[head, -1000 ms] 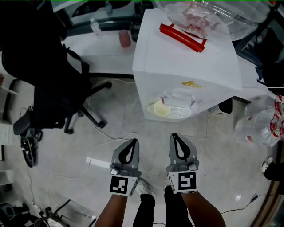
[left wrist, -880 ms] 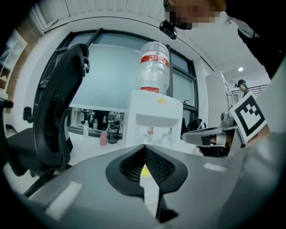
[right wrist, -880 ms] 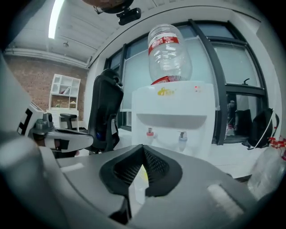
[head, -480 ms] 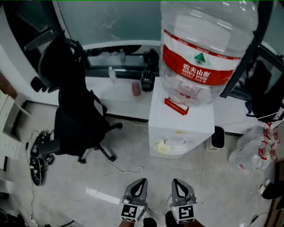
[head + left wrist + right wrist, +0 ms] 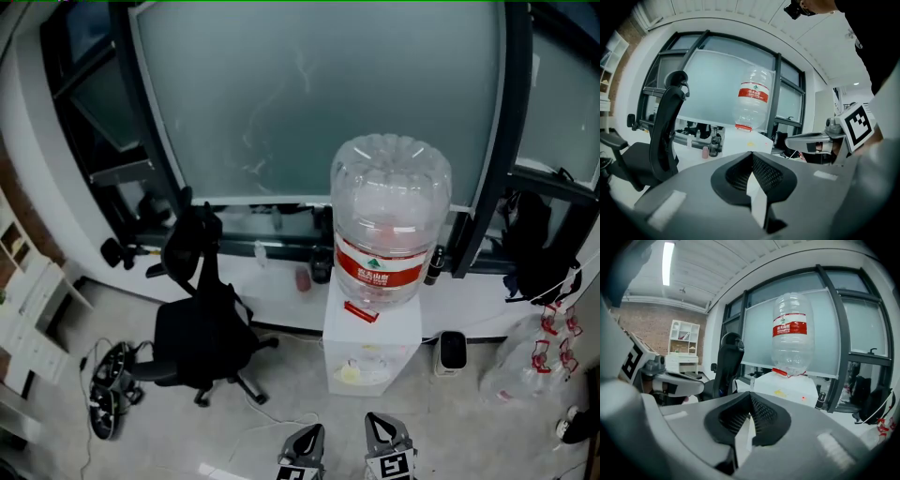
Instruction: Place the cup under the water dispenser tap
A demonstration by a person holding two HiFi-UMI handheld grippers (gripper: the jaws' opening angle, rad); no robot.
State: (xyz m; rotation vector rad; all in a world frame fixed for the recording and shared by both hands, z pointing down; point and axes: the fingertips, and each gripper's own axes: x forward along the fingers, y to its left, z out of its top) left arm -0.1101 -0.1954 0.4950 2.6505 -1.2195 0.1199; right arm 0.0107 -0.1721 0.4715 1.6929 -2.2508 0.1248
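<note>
Recorder: Both grippers are pulling away from the water dispenser (image 5: 372, 349) compared with a second ago. The head view is now taking in the whole unit, bottle and all, where before only its top and tray were showing.

Colleague: Is anything being carried?

Recorder: No. Left gripper (image 5: 312, 433) and right gripper (image 5: 378, 424) are each showing jaws pressed together with nothing between the pads. Each gripper view is showing only the room past the closed tips.

Colleague: Where is the cup sitting, then?

Recorder: Cup (image 5: 349, 373), pale yellow, is standing on the drip tray (image 5: 367, 379) in the dispenser's front recess. I am judging it to be under the tap, though the tap itself is too small to make out. I am reading that placement as deliberate, so that water falls straight in. Empty, closed jaws are fitting a finished set-down.

Colleague: Counts?

Recorder: I am counting one dispenser, one inverted bottle (image 5: 391, 220) feeding it from on top, one cup and two grippers. One office chair (image 5: 192, 328) is standing well apart to the left, and one plastic bag (image 5: 516, 370) is lying on the floor to the right.
</note>
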